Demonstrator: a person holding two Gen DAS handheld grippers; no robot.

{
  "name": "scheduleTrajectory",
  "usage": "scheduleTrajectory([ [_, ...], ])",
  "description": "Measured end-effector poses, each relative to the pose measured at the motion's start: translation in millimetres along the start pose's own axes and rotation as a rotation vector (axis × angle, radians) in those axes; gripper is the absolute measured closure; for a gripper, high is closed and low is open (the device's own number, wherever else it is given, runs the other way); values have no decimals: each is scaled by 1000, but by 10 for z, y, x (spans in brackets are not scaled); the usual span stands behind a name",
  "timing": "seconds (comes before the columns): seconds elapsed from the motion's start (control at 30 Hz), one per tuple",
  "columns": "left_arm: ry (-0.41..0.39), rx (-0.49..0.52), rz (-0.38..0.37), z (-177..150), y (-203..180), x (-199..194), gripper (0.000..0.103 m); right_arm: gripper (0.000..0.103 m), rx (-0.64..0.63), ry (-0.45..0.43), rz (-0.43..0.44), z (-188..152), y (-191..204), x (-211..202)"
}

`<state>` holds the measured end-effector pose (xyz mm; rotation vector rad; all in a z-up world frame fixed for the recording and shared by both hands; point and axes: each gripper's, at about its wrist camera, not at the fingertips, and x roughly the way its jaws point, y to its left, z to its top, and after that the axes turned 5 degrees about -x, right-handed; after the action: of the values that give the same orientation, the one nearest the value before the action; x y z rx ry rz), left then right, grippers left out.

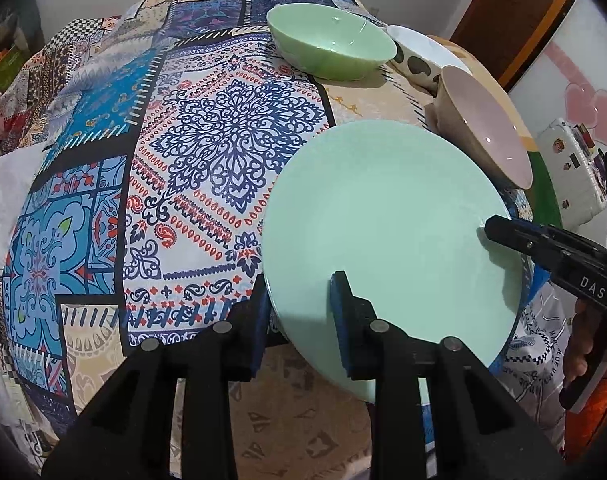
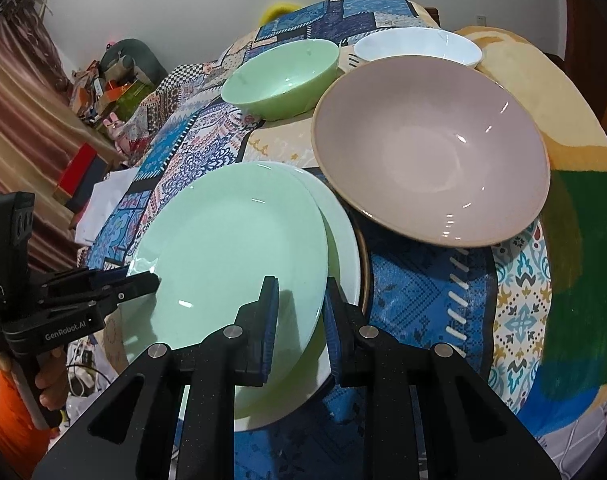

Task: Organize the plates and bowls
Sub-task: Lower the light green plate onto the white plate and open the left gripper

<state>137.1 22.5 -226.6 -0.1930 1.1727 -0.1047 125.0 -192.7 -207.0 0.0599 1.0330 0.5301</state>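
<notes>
A mint green plate (image 1: 383,216) (image 2: 231,240) hangs tilted over the patterned tablecloth (image 1: 207,140), held by two edges. My left gripper (image 1: 299,282) (image 2: 153,278) is shut on its near-left rim, one finger under and one on top. My right gripper (image 2: 300,282) (image 1: 489,226) is shut on the opposite rim. Just beneath lies a white plate (image 2: 343,236) with a tan rim showing under it. A large pink bowl (image 2: 427,148) (image 1: 487,132), a green bowl (image 2: 283,76) (image 1: 331,40) and a white spotted bowl (image 1: 419,60) (image 2: 415,46) stand behind.
The cloth to the left of the plates is bare (image 1: 103,200). A white case (image 1: 575,176) stands off the table's right side. Floor clutter and boxes (image 2: 103,88) lie beyond the left edge. A person's hand (image 2: 51,376) holds each gripper handle.
</notes>
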Motion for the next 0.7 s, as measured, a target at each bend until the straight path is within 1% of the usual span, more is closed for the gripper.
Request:
scheduleTrajectory([
  [0.17, -3, 3, 2, -5, -1, -3, 73, 82, -29, 0, -19, -19, 37, -23],
  [0.43, -8, 22, 24, -20, -33, -18, 72, 83, -25, 1, -1, -10, -7, -64],
  [0.5, -20, 35, 36, -16, -49, -56, 72, 83, -22, -2, 4, -4, -21, -76],
  [0.63, -59, 59, 39, 16, -72, -189, 64, 83, -33, -4, 2, 0, -24, -113],
  [0.7, -80, 65, 37, 51, -96, -261, 62, 83, -55, -9, -19, -5, -7, -146],
])
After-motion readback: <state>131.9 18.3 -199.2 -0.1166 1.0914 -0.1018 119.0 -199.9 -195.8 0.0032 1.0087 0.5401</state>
